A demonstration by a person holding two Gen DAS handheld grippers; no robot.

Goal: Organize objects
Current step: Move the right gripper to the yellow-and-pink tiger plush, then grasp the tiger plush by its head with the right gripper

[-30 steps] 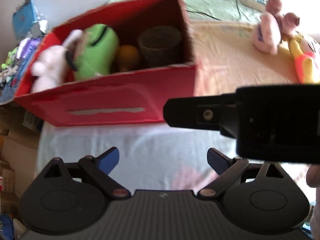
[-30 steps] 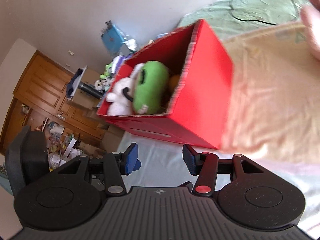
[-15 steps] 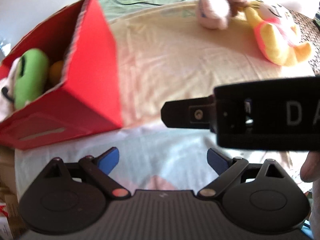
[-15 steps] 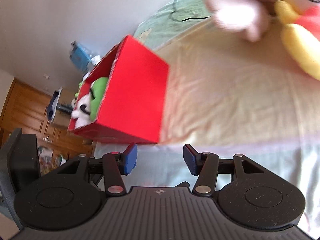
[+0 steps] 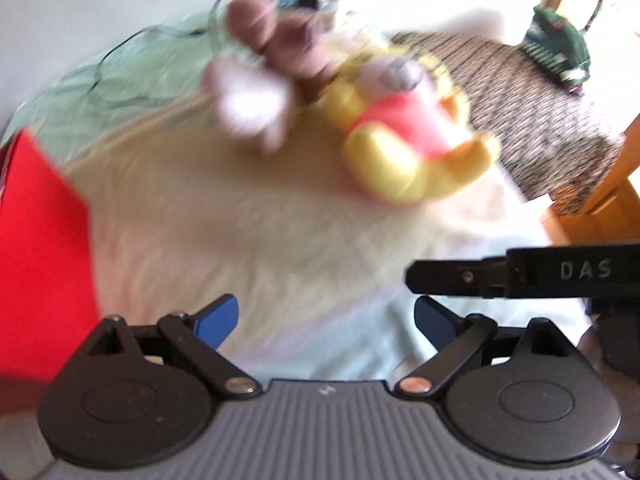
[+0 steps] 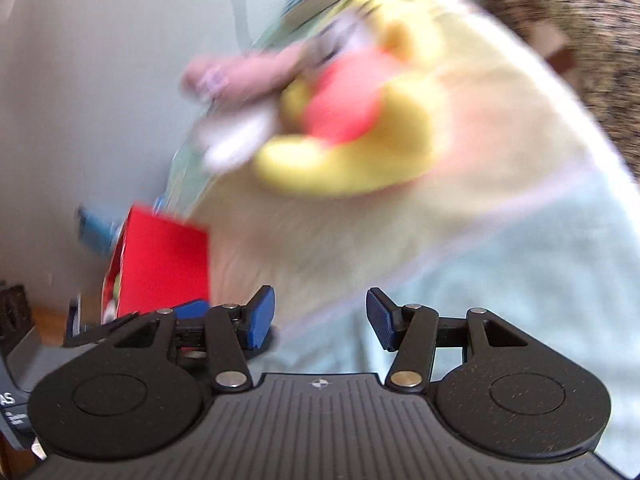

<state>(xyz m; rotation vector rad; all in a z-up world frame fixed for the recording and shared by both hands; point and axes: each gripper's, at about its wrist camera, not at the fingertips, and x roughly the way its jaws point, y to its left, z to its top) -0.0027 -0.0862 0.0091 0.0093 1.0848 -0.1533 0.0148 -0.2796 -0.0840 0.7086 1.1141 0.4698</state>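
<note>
A yellow plush bear in a red shirt (image 5: 404,140) (image 6: 352,128) lies on the cream bedspread, with a pink and white plush (image 5: 256,92) (image 6: 236,96) touching its left side; both are motion-blurred. The red box (image 5: 44,240) (image 6: 160,256) stands at the left, its contents mostly hidden. My left gripper (image 5: 326,320) is open and empty, well short of the toys. My right gripper (image 6: 320,316) is also open and empty, its body (image 5: 520,272) crossing the right of the left wrist view.
A dark woven mat (image 5: 520,112) lies right of the bedspread, with a green object (image 5: 560,44) at its far end. Black cables (image 5: 132,48) trail over the green sheet at the back. A wooden frame (image 5: 600,184) borders the right.
Both views have swung right, away from the red box toward the two plush toys. The toys now sit nearer and more central. Both grippers have stayed open.
</note>
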